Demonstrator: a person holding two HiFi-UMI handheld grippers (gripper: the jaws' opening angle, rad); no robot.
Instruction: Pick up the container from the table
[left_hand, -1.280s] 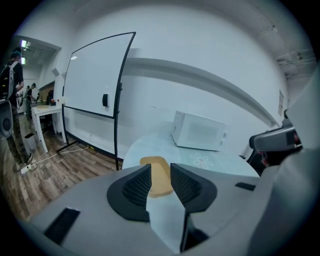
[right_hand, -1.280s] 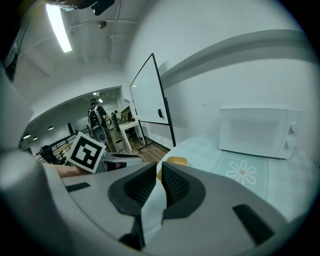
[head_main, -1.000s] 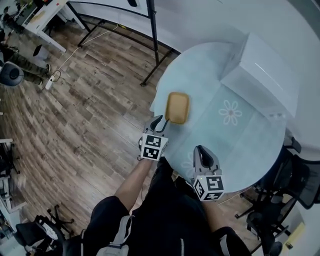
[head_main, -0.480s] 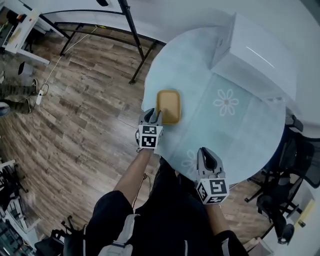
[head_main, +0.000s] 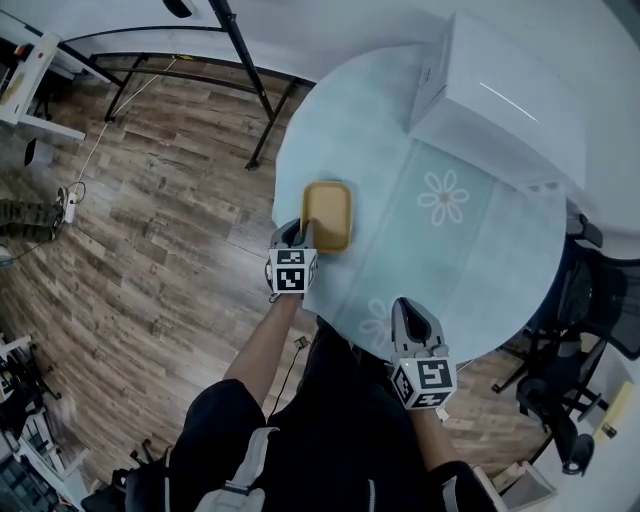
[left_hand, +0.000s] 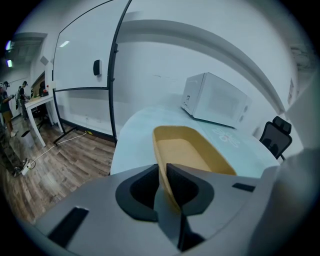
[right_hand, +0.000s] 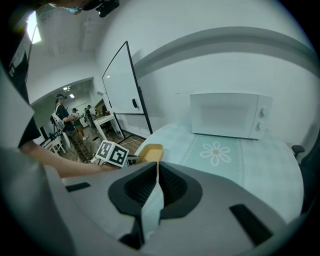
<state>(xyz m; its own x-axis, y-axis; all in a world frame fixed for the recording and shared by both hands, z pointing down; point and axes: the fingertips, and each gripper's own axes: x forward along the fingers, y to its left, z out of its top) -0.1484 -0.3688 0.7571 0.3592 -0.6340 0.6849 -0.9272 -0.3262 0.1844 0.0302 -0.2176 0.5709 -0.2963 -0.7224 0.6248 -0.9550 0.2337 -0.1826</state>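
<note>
A shallow yellow container (head_main: 327, 212) lies near the left edge of the round, pale blue table (head_main: 470, 270). My left gripper (head_main: 297, 232) is at its near end. In the left gripper view the container (left_hand: 192, 150) stretches away from me, and the left gripper (left_hand: 161, 182) is shut on its near rim wall, one jaw inside and one outside. I cannot tell whether it is off the cloth. My right gripper (head_main: 410, 310) hovers at the table's near edge, well apart from the container (right_hand: 150, 151). Its jaws (right_hand: 156, 187) are shut on nothing.
A white microwave (head_main: 500, 95) stands at the back of the table. Black office chairs (head_main: 590, 320) crowd the right side. A whiteboard stand's black legs (head_main: 250, 90) rest on the wood floor to the left. The cloth has a flower print (head_main: 443, 197).
My left gripper has moved forward from beside the container's near corner onto its near rim and shut on it. My right gripper has stayed at the table's near edge.
</note>
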